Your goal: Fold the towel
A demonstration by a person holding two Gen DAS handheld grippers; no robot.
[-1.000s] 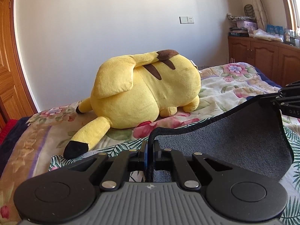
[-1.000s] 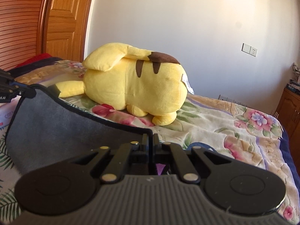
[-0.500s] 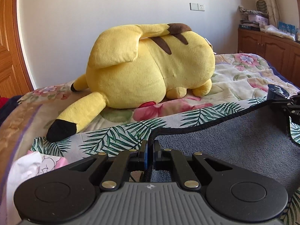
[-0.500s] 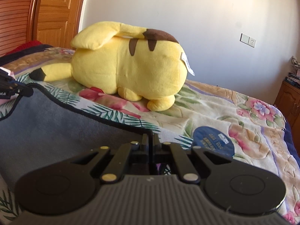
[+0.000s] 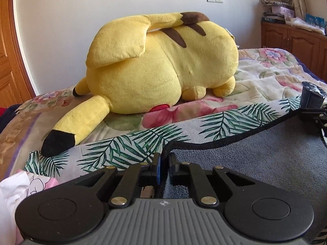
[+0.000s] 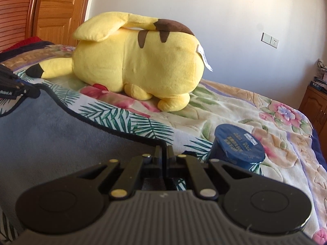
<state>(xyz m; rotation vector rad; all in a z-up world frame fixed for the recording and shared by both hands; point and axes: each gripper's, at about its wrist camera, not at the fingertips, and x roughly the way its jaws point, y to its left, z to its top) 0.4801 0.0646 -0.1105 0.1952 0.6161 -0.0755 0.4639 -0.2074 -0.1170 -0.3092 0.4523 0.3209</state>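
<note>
The towel is grey on one side with a black hem [image 5: 265, 159] and has a palm-leaf print on the other [image 5: 143, 140]. It lies on the bed, its grey half folded over the leaf half. My left gripper [image 5: 164, 159] is shut on the left corner of the grey edge. My right gripper [image 6: 163, 153] is shut on the right corner; the grey side [image 6: 61, 134] stretches left to the other gripper [image 6: 12, 87]. Both grippers sit low, close to the bed.
A big yellow plush toy [image 5: 163, 65] lies just beyond the towel. A dark blue cup with a foil lid [image 6: 239, 145] stands right of my right gripper. The flowered bedspread [image 6: 255, 112] extends right. White and pink cloth [image 5: 24, 185] is at the left.
Both grippers have carried the grey edge forward and down, from held up in the air to low over the leaf-print half, closer to the plush toy.
</note>
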